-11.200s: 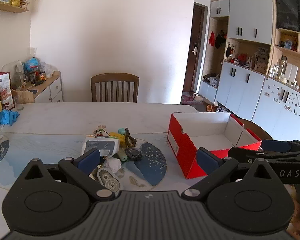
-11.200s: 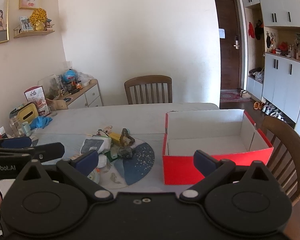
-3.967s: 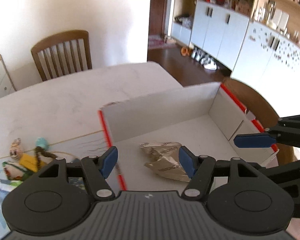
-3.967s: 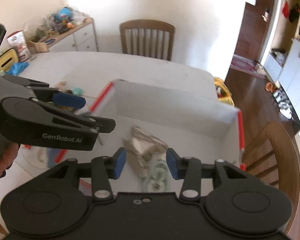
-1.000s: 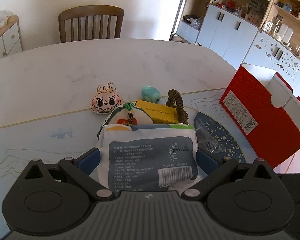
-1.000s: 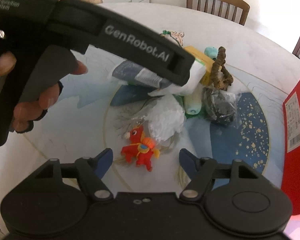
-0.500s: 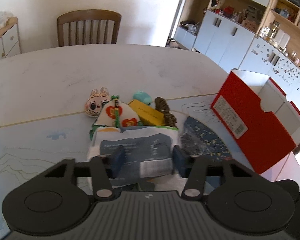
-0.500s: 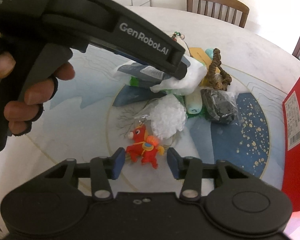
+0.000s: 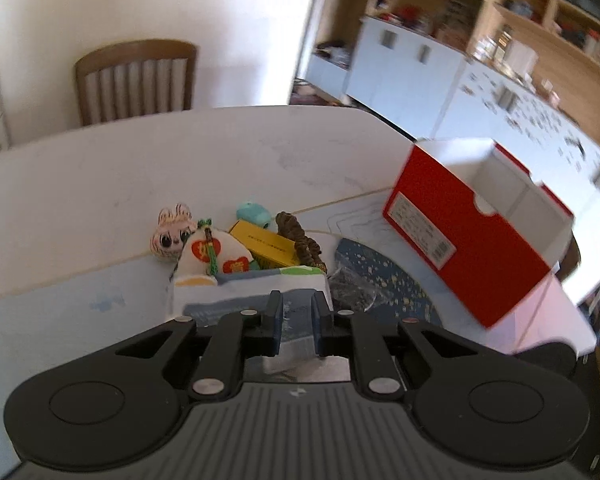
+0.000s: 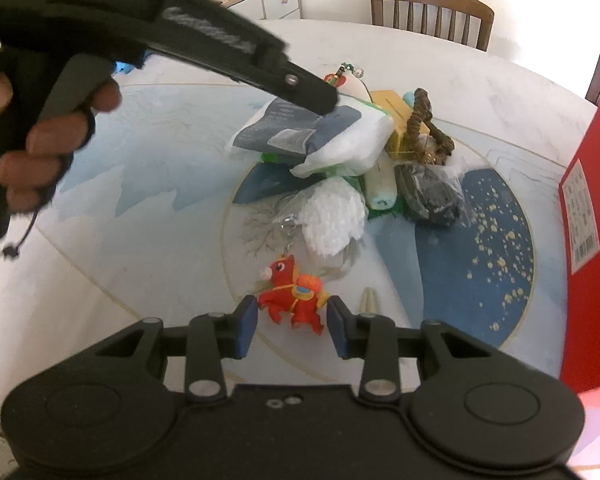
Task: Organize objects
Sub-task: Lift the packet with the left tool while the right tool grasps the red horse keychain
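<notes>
My left gripper (image 9: pixel 294 314) is shut on a grey-blue and white soft packet (image 9: pixel 244 294) and holds it a little above the pile. In the right wrist view its finger (image 10: pixel 316 98) pinches that packet (image 10: pixel 300 132) from above. My right gripper (image 10: pixel 292 322) is low over the table and its jaws are closing. A red toy horse keychain (image 10: pixel 292 294) lies between the pads, which stand just beside it. The red shoebox (image 9: pixel 460 240) with a white inside stands open to the right, and its red wall (image 10: pixel 592 220) shows at the right edge.
A pile on the table mat holds a bunny-face toy (image 9: pixel 170 236), a white pouch (image 9: pixel 212 256), a yellow box (image 9: pixel 266 242), a brown braided cord (image 10: pixel 424 120), a black item in a clear bag (image 10: pixel 432 196) and a white crumpled wad (image 10: pixel 332 220). A wooden chair (image 9: pixel 136 80) stands behind the table.
The left jaws went from wide open to shut on the packet and raised it slightly. The right jaws narrowed around the red horse.
</notes>
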A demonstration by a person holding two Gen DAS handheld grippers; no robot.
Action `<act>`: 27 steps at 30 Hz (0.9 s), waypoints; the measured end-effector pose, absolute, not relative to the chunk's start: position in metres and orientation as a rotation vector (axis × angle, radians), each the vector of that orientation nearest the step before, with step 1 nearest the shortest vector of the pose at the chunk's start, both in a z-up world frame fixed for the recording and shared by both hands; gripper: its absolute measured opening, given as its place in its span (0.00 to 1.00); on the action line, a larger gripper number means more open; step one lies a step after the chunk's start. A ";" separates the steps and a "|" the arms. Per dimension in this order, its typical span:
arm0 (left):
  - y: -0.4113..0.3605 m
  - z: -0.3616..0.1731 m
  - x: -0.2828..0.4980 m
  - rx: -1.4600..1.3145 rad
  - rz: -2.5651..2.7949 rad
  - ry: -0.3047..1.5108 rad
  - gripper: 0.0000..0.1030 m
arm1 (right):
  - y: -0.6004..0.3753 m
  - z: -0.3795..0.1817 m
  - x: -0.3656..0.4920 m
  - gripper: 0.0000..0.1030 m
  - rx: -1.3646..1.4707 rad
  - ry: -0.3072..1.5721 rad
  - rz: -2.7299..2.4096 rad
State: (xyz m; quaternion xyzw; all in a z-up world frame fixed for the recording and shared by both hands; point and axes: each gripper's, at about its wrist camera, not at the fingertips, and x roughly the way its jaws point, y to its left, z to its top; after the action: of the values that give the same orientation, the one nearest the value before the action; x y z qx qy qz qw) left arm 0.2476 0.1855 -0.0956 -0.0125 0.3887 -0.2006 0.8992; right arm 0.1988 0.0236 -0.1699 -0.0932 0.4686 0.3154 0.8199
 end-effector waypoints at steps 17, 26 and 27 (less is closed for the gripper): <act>0.183 -0.095 0.228 0.360 -0.572 0.719 0.96 | 0.004 -0.155 0.172 0.35 -0.164 1.007 0.653; 0.173 -0.103 0.234 0.561 -0.714 0.671 0.99 | -0.013 -0.153 0.165 0.35 -0.148 1.025 0.640; 0.172 -0.104 0.235 0.584 -0.730 0.669 0.99 | -0.015 -0.153 0.165 0.35 -0.147 1.030 0.635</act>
State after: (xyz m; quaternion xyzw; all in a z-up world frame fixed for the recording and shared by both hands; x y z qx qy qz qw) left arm 0.2354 0.1724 -0.1041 0.2760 0.3163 -0.3453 0.8394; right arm 0.1649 -0.0147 -0.1527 -0.0692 0.4836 0.2983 0.8199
